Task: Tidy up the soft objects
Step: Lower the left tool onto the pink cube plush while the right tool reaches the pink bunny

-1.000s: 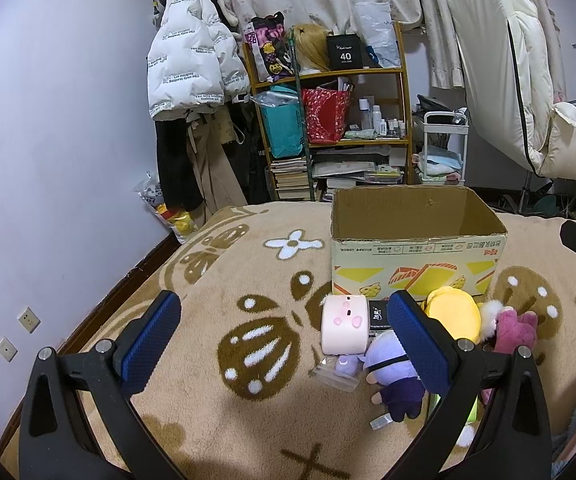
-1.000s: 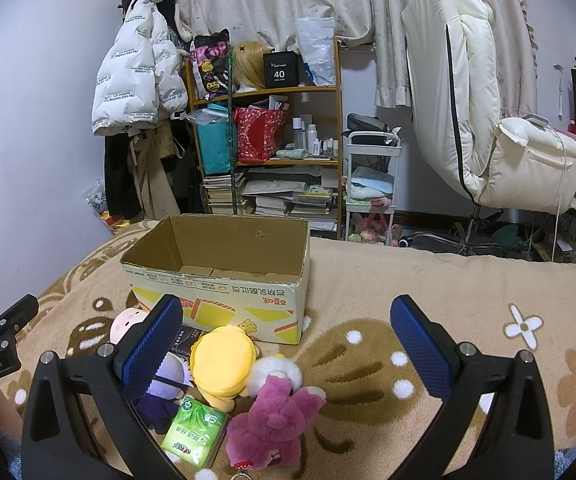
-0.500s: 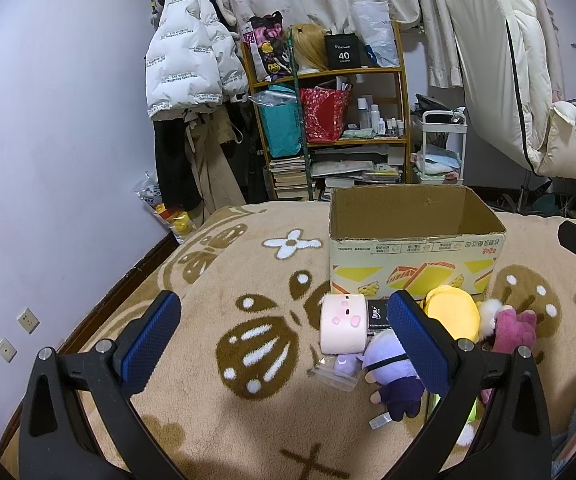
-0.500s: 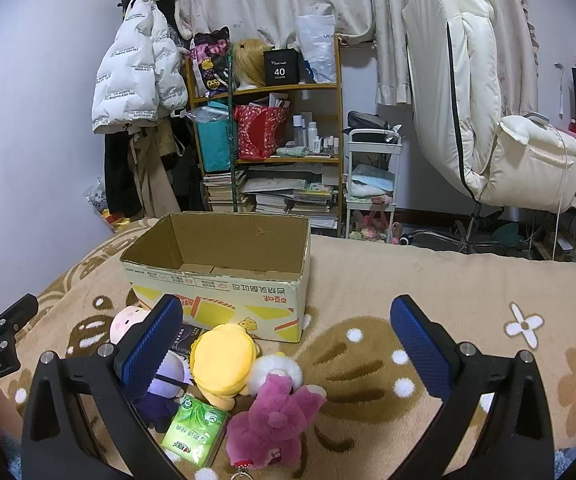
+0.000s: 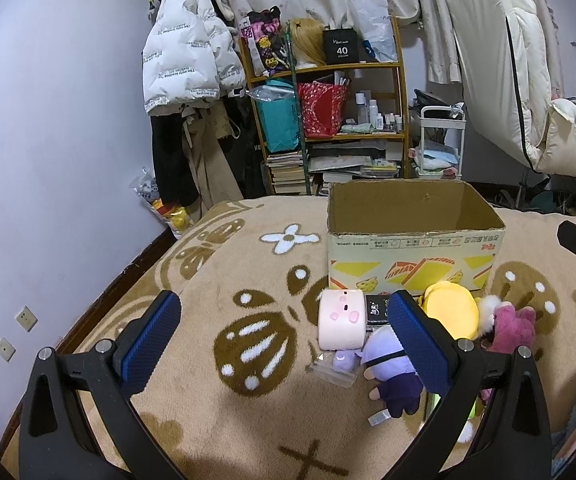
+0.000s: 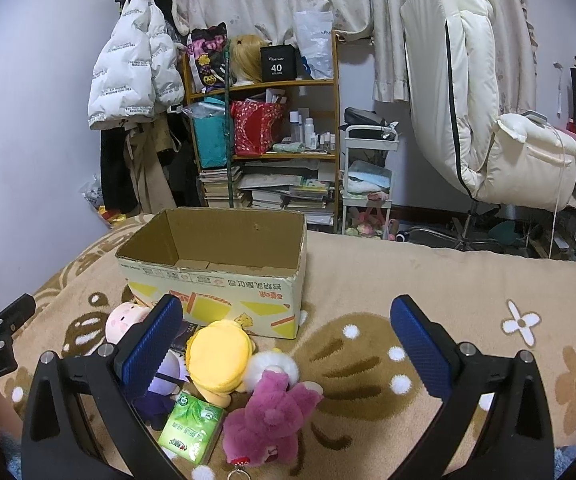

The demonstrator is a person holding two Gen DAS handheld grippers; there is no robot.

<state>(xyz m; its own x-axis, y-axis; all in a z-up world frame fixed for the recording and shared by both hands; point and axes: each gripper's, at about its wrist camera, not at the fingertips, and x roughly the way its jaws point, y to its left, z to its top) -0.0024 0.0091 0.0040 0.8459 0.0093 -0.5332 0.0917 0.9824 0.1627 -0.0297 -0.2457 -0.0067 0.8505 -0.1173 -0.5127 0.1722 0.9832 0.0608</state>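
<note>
Both grippers hover over the blanket (image 5: pixel 248 412), nothing in either. Left gripper (image 5: pixel 284 340): jaws spread wide, blue pads (image 5: pixel 150 344) well apart, only patterned blanket btwn them. Right gripper (image 6: pixel 288 340): same deal, wide open, holding nothing, w/ the toy pile showing btwn its fingers at lower left.

Cardboard box (image 6: pixel 216 268) sits open-topped on the blanket; inside looks bare as far as the right wrist view shows. From the left wrist cam the box (image 5: pixel 411 248) is ahead and right of center.

Toys are bunched just in front of the box. Pink cylinder plush w/ a face (image 5: pixel 341 320) lies nearest the left gripper's right finger, close to the box front. Just beside it, purple doll (image 5: pixel 387 368) on its side, partly hidden behind that finger. Small clear packet (image 5: pixel 333 368) lies by the doll's head. Yellow round plush (image 6: pixel 218 356) is right up against the box front corner; white pom-pom plush (image 6: pixel 272 364) touches it. Magenta bear plush (image 6: pixel 272 416) sprawls in front of those, keyring at its bottom edge. Green tissue pack (image 6: pixel 192 428) lies next to the bear, touching the yellow plush's lower edge.

Background: shelf unit (image 6: pixel 264 136) full of books and bags, white puffer jacket (image 6: pixel 136 72) hanging left, cream chair (image 6: pixel 487 128) right.
</note>
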